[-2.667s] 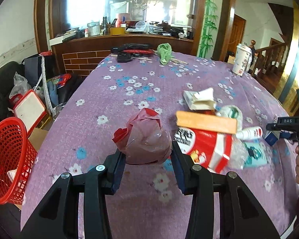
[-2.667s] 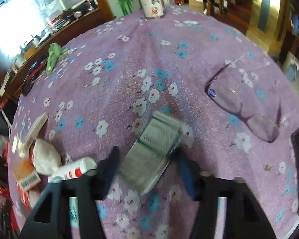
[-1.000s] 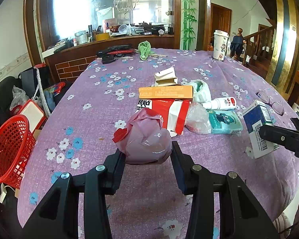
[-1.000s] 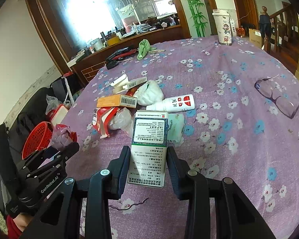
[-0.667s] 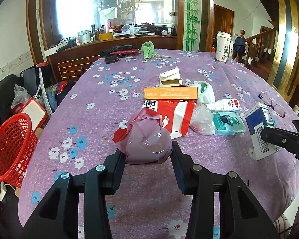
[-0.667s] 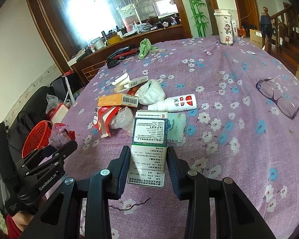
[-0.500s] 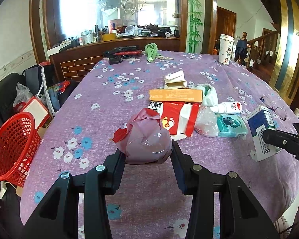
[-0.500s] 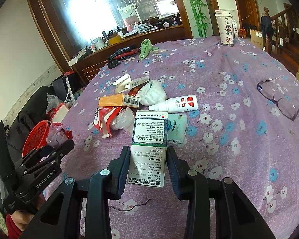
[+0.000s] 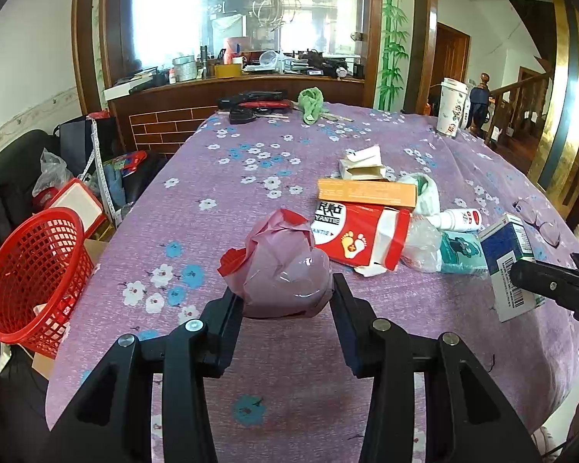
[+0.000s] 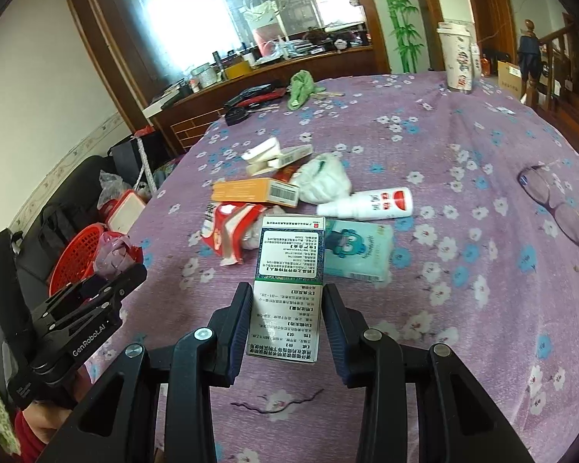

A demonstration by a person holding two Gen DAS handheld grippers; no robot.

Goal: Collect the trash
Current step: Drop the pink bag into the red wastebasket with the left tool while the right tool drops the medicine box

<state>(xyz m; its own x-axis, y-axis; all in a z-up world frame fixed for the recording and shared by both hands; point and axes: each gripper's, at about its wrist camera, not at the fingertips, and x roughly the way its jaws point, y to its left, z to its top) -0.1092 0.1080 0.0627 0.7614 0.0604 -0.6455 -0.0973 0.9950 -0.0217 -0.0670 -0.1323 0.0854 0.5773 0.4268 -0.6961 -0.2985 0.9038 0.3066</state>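
- The left gripper (image 9: 285,301) is gripping a crumpled pink bag (image 9: 281,270) between its fingertips.
- The right gripper (image 10: 285,320) is clamping a printed carton (image 10: 289,281) upright.

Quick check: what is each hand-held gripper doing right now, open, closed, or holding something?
Left hand-held gripper: closed on the crumpled pink plastic bag.
Right hand-held gripper: closed on the white medicine box.
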